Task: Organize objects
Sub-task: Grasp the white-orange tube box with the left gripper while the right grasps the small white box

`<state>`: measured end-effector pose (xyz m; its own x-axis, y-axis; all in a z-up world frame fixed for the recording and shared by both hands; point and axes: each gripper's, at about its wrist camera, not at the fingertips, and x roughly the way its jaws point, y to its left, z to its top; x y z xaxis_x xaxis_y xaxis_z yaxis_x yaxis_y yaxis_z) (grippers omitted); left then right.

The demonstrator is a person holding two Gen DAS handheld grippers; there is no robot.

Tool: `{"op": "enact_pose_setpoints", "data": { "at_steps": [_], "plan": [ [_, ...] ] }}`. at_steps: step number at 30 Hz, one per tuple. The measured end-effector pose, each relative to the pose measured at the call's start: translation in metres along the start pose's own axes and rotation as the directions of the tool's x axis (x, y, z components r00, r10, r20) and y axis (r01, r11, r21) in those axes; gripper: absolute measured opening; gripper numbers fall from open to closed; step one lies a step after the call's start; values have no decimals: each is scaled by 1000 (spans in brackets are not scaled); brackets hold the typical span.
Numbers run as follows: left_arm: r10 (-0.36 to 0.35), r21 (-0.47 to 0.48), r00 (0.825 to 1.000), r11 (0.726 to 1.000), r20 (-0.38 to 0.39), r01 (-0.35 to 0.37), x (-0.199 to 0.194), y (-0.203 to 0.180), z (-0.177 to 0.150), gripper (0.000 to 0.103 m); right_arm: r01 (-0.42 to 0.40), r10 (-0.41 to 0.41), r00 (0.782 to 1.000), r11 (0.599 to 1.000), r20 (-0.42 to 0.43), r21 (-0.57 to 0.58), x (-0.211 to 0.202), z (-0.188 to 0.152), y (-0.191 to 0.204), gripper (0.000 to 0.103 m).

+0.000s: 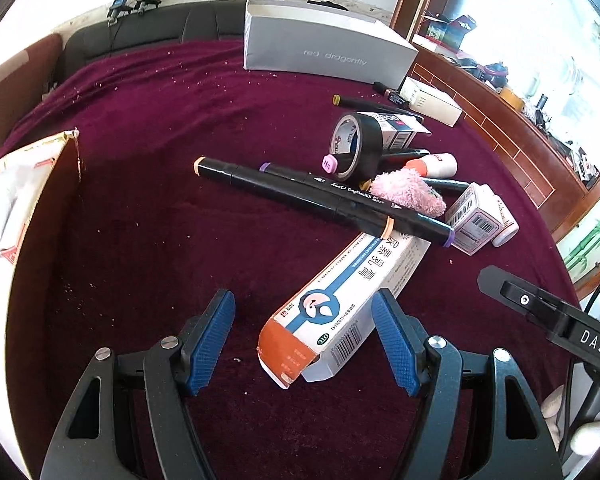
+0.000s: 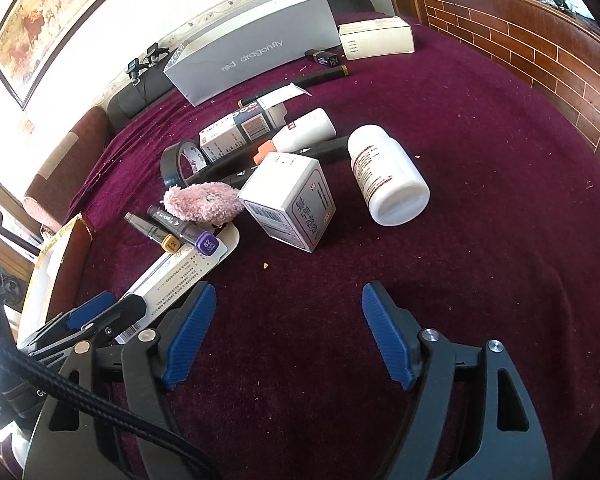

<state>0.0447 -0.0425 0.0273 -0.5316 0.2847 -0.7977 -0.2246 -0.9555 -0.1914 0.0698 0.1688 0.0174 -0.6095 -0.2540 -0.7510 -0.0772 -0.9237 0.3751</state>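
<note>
Left gripper (image 1: 304, 332): jaws wide, straddling long medicine carton (image 1: 340, 312), not clamped
Right gripper (image 2: 288, 332): jaws wide, nothing held
Carton: on maroon cloth (image 1: 160, 220), two markers (image 1: 300, 196) across far end

Count on maroon bedspread (image 2: 480, 168): one grey shoebox (image 2: 252, 56); one roll black tape (image 1: 356, 146); one pink fluffy pad (image 2: 202, 200); one white pill bottle (image 2: 388, 176); one white tube with orange cap (image 2: 300, 132). Marker pens: at least five, some partly hidden, including two crossed in front, orange-ended (image 1: 292, 196) and purple-ended (image 1: 420, 216). Cartons: at least five, including long medicine carton (image 1: 340, 308), small cube carton (image 2: 290, 200), cream carton (image 2: 376, 38). Two claws, left (image 1: 304, 336) and right (image 2: 288, 332).
</note>
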Motion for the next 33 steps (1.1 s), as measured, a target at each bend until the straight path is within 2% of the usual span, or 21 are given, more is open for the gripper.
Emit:
{"op": "enact_pose_setpoints", "data": {
  "at_steps": [3,5,10,13,15,18,20,22,25,28,31,33],
  "plan": [
    [-34,-27,999,999,0,34,-3,6,3,65,-13,13,1000,1000,3,1,0,0,0,79],
    [-68,-80,998,994,19,69,-10,18,9,65,-15,15,1000,1000,5,1,0,-1,0,80],
    [-47,-170,997,984,61,56,-22,48,26,65,-33,33,999,999,15,2,-1,-2,-1,83],
    [-30,-175,998,984,58,40,-20,52,32,65,-50,49,999,999,18,9,-2,-2,-2,85],
    [-20,-132,999,991,37,25,-14,44,31,65,-57,57,998,998,20,13,-2,-2,-3,85],
    [-54,-26,998,998,13,54,-5,22,23,65,-59,59,998,998,22,14,-2,-2,-2,85],
    [-62,76,998,995,-7,62,5,-1,18,65,-58,57,998,998,22,11,-2,-2,-2,86],
    [-27,182,1000,983,-12,29,14,-24,14,65,-57,57,998,998,22,10,-2,-2,-2,86],
    [27,283,1000,959,-12,-23,27,-52,12,65,-62,62,998,998,24,13,-3,-2,-3,86],
    [89,346,996,934,27,-92,33,-69,11,65,-66,66,997,998,26,14,-3,-2,-3,87],
    [104,356,994,928,33,-109,34,-71,11,64,-61,61,998,998,26,9,-3,-3,-2,87],
    [80,340,997,937,11,-79,31,-68,11,44,-56,56,998,998,26,5,-3,-3,-1,87]
  ]
}}
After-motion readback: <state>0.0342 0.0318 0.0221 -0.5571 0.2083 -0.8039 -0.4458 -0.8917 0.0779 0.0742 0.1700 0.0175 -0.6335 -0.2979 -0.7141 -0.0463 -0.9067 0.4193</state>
